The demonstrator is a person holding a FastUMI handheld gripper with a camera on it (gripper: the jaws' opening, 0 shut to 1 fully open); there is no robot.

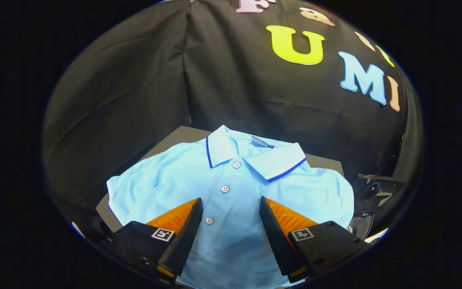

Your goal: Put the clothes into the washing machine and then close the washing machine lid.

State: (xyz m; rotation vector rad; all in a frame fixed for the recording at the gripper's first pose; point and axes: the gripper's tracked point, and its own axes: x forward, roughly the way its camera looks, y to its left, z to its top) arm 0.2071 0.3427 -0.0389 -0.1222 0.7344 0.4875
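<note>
Between gripper (231, 202) fingers spread apart, light-blue polo shirt (231, 188)

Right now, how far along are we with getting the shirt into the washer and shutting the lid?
Nothing looks done yet. The light blue polo shirt lies spread flat on the dark table, buttoned, collar away from the gripper. In hand: the gripper is open above the shirt's placket, fingers either side of the buttons, not gripping. Left: grasp the shirt, carry it to the washing machine, drop it in, close the lid.
</note>
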